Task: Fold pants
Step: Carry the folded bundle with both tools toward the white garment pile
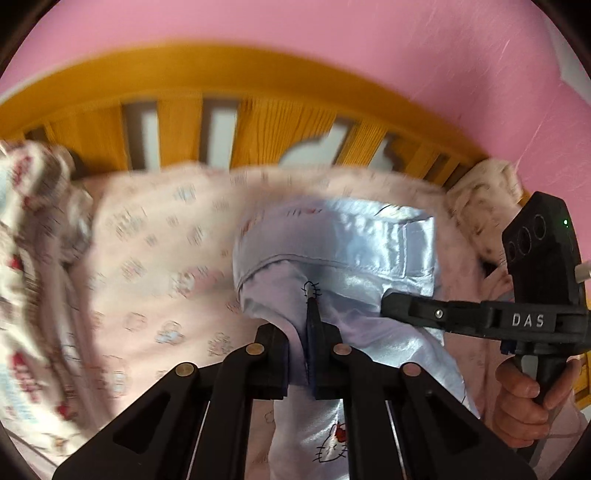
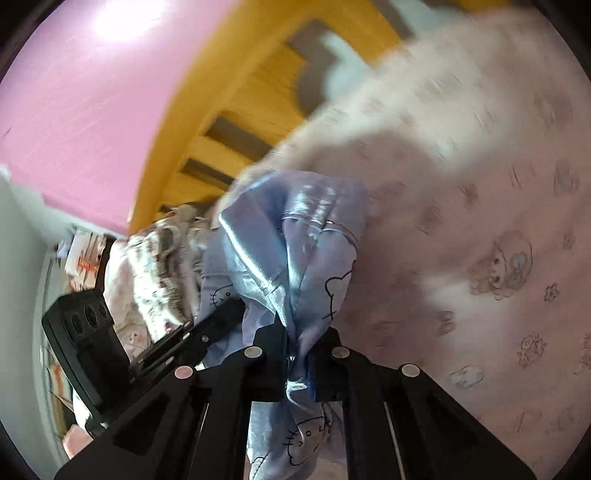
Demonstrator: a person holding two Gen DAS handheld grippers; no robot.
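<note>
The pants [image 1: 332,258] are shiny light-blue satin printed with cartoon cats, and they hang bunched above a pink patterned bedsheet [image 1: 155,266]. My left gripper [image 1: 308,354] is shut on a fold of the satin that runs up between its fingers. In the right wrist view the same pants [image 2: 295,251] drape down, and my right gripper [image 2: 300,363] is shut on a gathered edge of them. From the left wrist view the right gripper [image 1: 391,306] reaches in from the right, held by a hand [image 1: 524,410]. The left gripper's body [image 2: 85,332] shows at lower left of the right wrist view.
A wooden slatted bed rail [image 1: 229,122] runs behind the bed against a pink wall [image 1: 332,29]. A crumpled printed blanket [image 1: 33,229] lies at the left. More bunched bedding [image 2: 159,266] sits beside the rail in the right wrist view.
</note>
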